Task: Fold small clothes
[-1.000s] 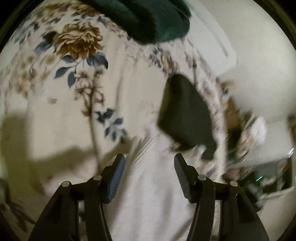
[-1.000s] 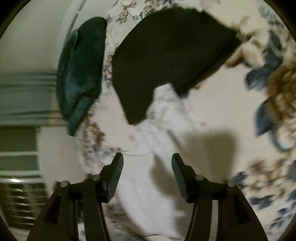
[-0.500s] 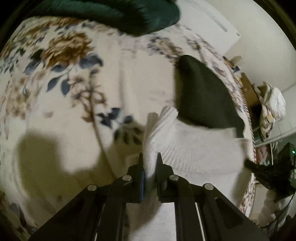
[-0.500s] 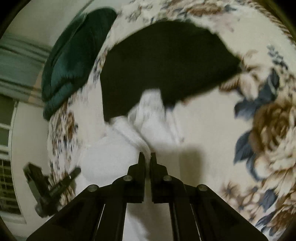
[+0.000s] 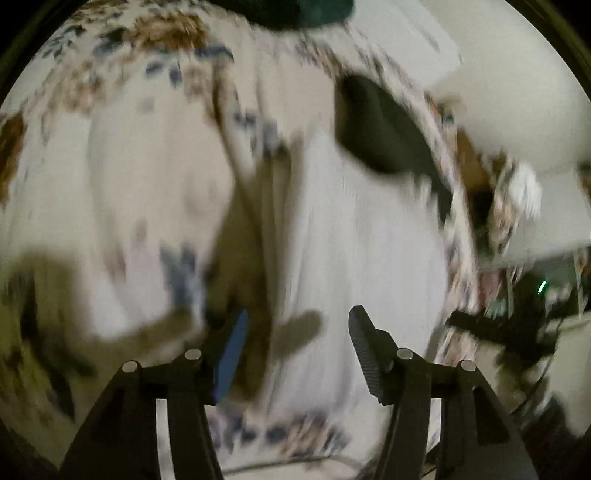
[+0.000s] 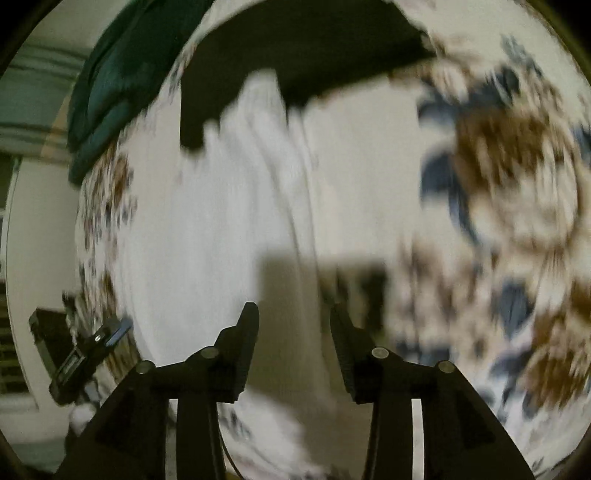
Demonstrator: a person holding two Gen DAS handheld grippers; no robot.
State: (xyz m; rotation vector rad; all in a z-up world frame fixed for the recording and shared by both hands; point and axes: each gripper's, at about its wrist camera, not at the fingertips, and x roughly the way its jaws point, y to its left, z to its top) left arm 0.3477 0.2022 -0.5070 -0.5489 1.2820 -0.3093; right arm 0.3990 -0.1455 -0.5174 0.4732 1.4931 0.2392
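A white ribbed knit garment [image 5: 362, 236] lies flat on the floral bedspread [image 5: 129, 177]; it also shows in the right wrist view [image 6: 221, 229]. A black garment [image 5: 384, 129] lies beyond it, with its near edge under or against the white one [image 6: 295, 55]. My left gripper [image 5: 297, 332] is open and empty just above the white garment. My right gripper [image 6: 293, 325] is open and empty above the white garment's edge. Both views are motion-blurred.
A dark green cushion or blanket [image 6: 118, 77] lies at the far end of the bed, also seen in the left wrist view [image 5: 295, 11]. The left gripper shows in the right wrist view [image 6: 88, 354]. The bed edge [image 5: 458, 229] and room clutter [image 5: 517, 192] are to the right.
Half a second ago both grippers were shut on the white garment's edge. Now both are open and have let it go, and the garment lies flat. Both cameras are moving.
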